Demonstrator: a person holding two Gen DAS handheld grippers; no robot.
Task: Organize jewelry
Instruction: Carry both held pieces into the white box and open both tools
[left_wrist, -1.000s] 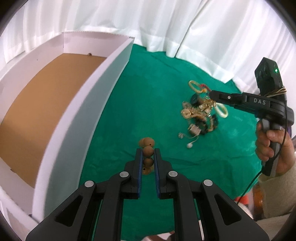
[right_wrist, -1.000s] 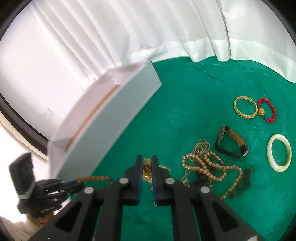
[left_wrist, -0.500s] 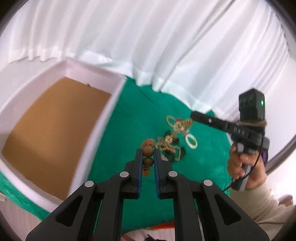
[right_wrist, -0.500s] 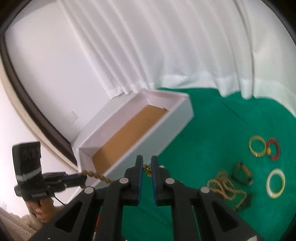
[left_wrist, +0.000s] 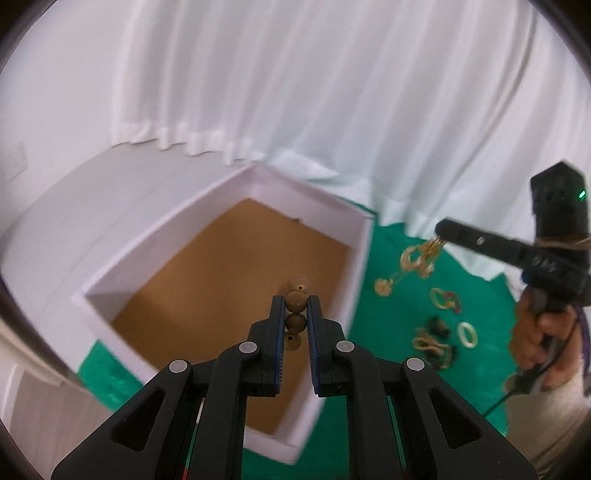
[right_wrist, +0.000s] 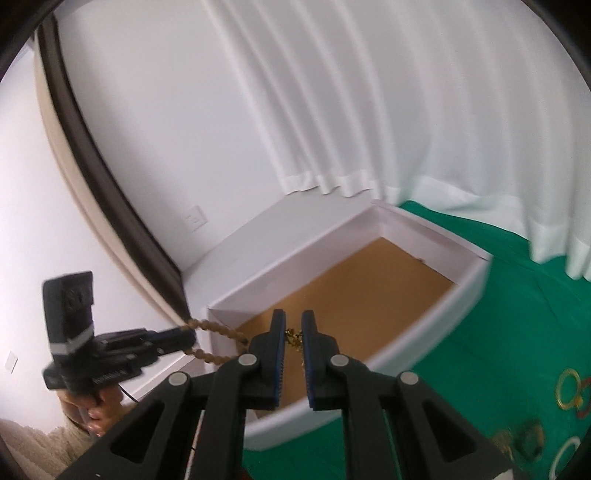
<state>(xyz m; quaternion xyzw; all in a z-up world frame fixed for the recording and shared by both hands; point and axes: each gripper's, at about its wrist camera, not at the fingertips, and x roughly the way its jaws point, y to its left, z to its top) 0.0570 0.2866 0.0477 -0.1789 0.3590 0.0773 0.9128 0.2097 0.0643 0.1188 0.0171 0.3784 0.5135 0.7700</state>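
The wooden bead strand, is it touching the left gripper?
Touching. The left wrist view shows the left gripper shut on the wooden bead strand, beads pressed between its fingers.

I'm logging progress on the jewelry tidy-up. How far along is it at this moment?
Nothing lies in the white box yet; its brown floor looks bare. In hand: the left gripper clamps the wooden bead strand over the box, and the right gripper holds a gold chain. Left: bangles and the tangled pile on the green cloth.
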